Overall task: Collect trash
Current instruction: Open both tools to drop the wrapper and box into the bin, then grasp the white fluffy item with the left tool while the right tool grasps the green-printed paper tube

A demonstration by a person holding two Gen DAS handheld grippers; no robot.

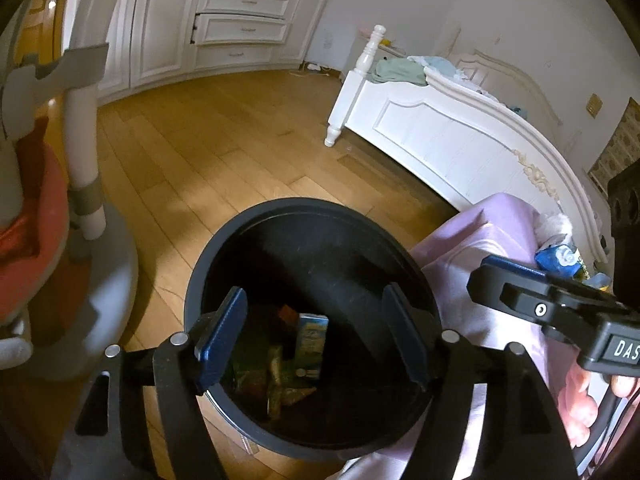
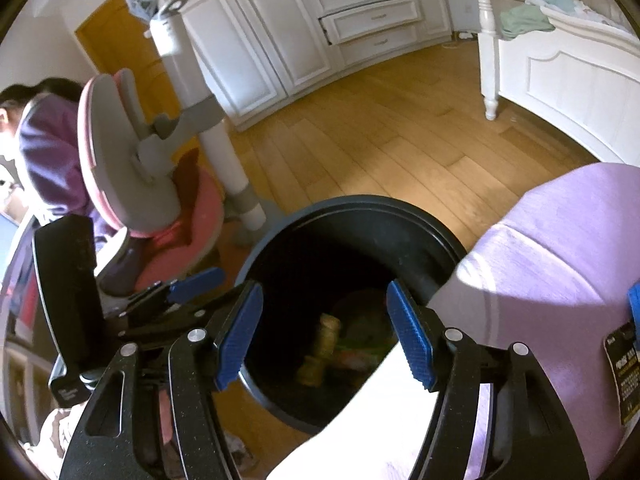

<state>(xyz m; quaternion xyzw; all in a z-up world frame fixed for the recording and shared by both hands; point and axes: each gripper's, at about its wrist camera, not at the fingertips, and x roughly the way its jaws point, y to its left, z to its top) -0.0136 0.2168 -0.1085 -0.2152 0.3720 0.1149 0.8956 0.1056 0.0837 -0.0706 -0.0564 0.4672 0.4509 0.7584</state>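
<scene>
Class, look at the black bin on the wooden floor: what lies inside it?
Inside the black bin lie crumpled green and yellow wrappers and a small upright carton. The shaded bottom and whatever lies under this litter cannot be seen.

A home bedroom: white bed, built-in wardrobe, wooden floor.

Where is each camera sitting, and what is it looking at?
Left wrist view: sits on the left gripper, looking down between its open blue fingers into the black trash bin; the right gripper shows at right.
Right wrist view: sits on the right gripper, looking down into the same bin past purple cloth; the left gripper shows at left.
Both share the bin with wrappers inside, the wooden floor, white bed and pink chair.
</scene>
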